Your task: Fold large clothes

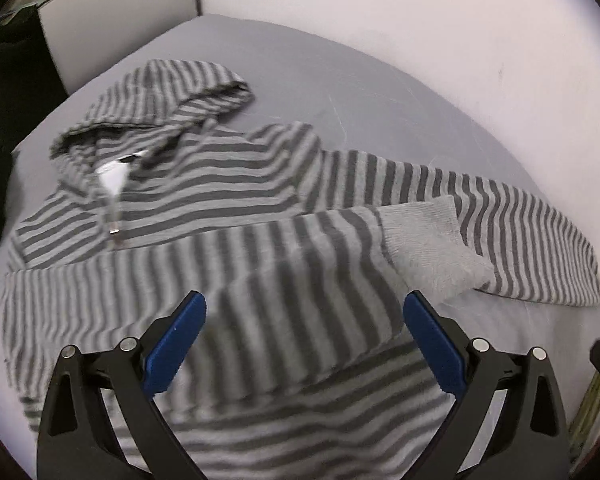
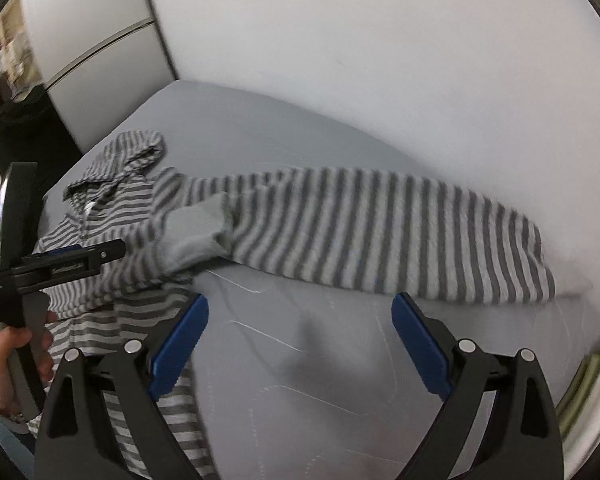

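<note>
A grey striped hoodie (image 1: pixel 204 184) lies flat on the grey table, hood toward the far left. One sleeve is folded across its chest, with the plain grey cuff (image 1: pixel 428 240) at the right. The other sleeve (image 2: pixel 372 232) stretches out to the right along the wall. My left gripper (image 1: pixel 304 316) is open and empty, hovering over the folded sleeve and body. My right gripper (image 2: pixel 300 316) is open and empty above bare table, just in front of the stretched sleeve. The left gripper also shows in the right wrist view (image 2: pixel 60 260), held by a hand.
The grey table (image 2: pixel 300 368) backs onto a white wall (image 2: pixel 380 60) at the far side and right. A white panel and dark area stand at the far left. Greenish stacked items (image 2: pixel 588 376) sit past the table's right edge.
</note>
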